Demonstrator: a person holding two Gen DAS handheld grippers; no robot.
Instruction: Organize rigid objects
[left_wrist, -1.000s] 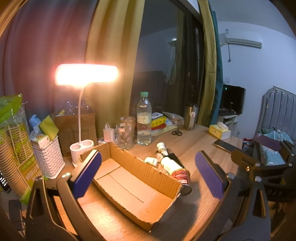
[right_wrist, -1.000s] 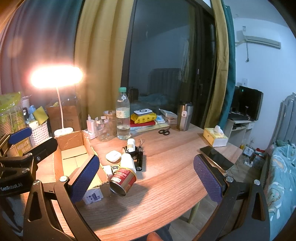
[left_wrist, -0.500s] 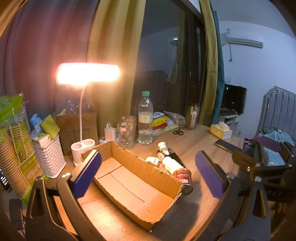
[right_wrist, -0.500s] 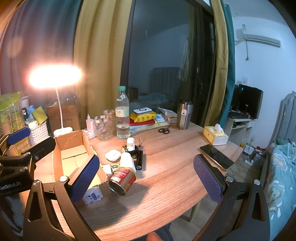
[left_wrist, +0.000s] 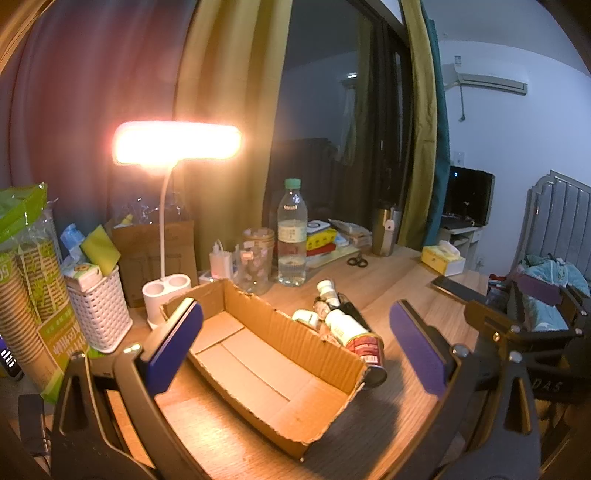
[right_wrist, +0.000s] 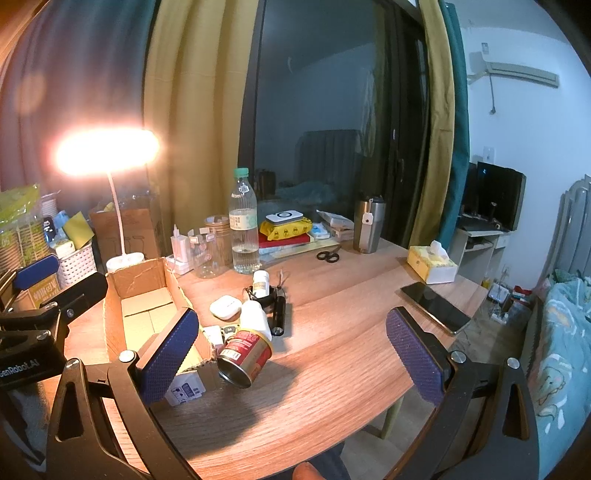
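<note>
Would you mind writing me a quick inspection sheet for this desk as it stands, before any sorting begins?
Surface: wooden desk, lit by a desk lamp.
Job's things: open cardboard box, nothing seen inside; beside it a red can on its side, a white bottle, a white earbud case, a small pill bottle and a black flashlight.
Clutter: water bottle, scissors, steel tumbler, tissue box, phone, white basket.
Grippers: left gripper and right gripper both open, holding nothing.
Cables: charger with a white lead behind the box.
Surroundings: curtains, dark window, air conditioner.
</note>
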